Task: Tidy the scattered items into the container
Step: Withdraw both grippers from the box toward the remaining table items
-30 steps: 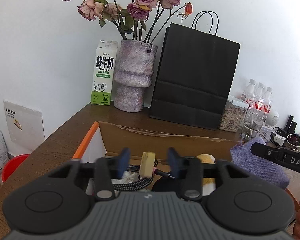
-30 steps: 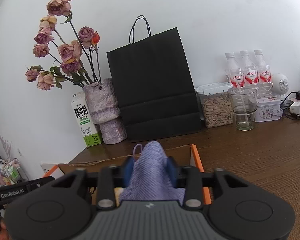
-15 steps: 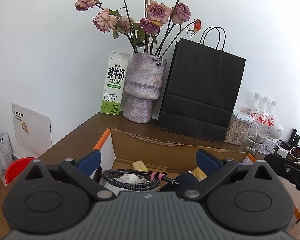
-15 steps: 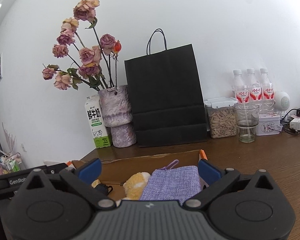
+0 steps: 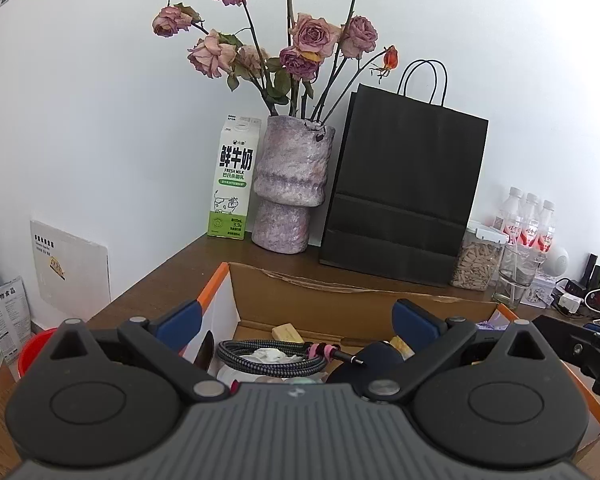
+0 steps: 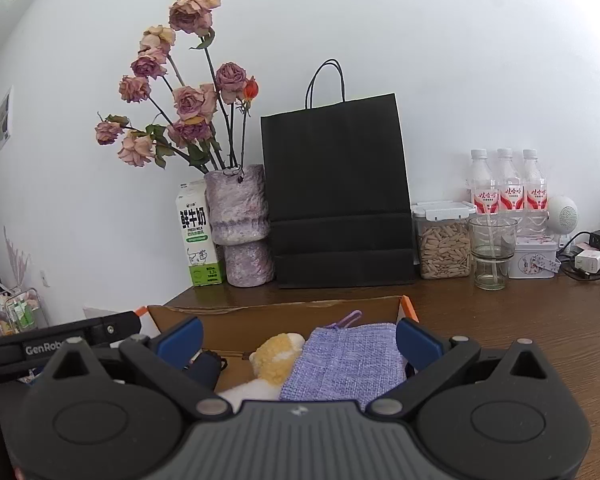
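Note:
The open cardboard box (image 5: 340,300) with orange edges sits on the brown table right under both grippers. In the left wrist view it holds a coiled braided cable (image 5: 268,360), a beige block (image 5: 287,333), white tissue and a black round item (image 5: 376,360). My left gripper (image 5: 296,320) hangs open above them, nothing between its blue pads (image 5: 178,322). In the right wrist view a purple woven pouch (image 6: 344,360) lies in the box (image 6: 260,320) beside a yellow-and-white plush toy (image 6: 278,356). My right gripper (image 6: 299,340) is open over the pouch, not gripping it.
Along the wall stand a milk carton (image 5: 232,184), a mottled vase of dried roses (image 5: 290,188) and a black paper bag (image 5: 404,200). Further right are a seed jar (image 6: 444,240), a glass (image 6: 492,252), three bottles (image 6: 508,192), a tin and chargers with cables (image 6: 588,260).
Both grippers opened wide. The left let go of the beige block, now lying in the box. The right released the purple pouch, which dropped into the box beside the plush toy.

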The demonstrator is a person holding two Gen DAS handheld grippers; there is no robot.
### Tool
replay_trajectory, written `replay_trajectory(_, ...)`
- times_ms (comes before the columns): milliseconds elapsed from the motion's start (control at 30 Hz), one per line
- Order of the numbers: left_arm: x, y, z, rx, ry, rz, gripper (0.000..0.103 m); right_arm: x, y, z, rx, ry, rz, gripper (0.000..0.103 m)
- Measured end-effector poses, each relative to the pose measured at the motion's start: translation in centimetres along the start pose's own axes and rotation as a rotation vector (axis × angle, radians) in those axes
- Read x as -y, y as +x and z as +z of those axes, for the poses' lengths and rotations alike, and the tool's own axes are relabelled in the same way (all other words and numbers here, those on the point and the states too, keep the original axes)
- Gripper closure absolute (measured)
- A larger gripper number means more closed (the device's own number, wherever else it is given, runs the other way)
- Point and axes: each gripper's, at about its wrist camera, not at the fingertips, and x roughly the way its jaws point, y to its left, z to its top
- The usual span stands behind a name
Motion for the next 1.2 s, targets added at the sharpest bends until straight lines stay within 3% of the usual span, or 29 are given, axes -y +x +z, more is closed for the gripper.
replay_trajectory(467,0.6,-2.1,-1.5,0.057,0.082,-0.021,0.0,-0.4,-1.2,-0.2,-0.004,-0.05,-0.03,0.0)
replay_trajectory(1200,-0.1,-6.9,-4.9,0.059,0.172,0.078,0.0,0.9,-5.7,-3.5,0.01,-0.104,-0.106,0.0)
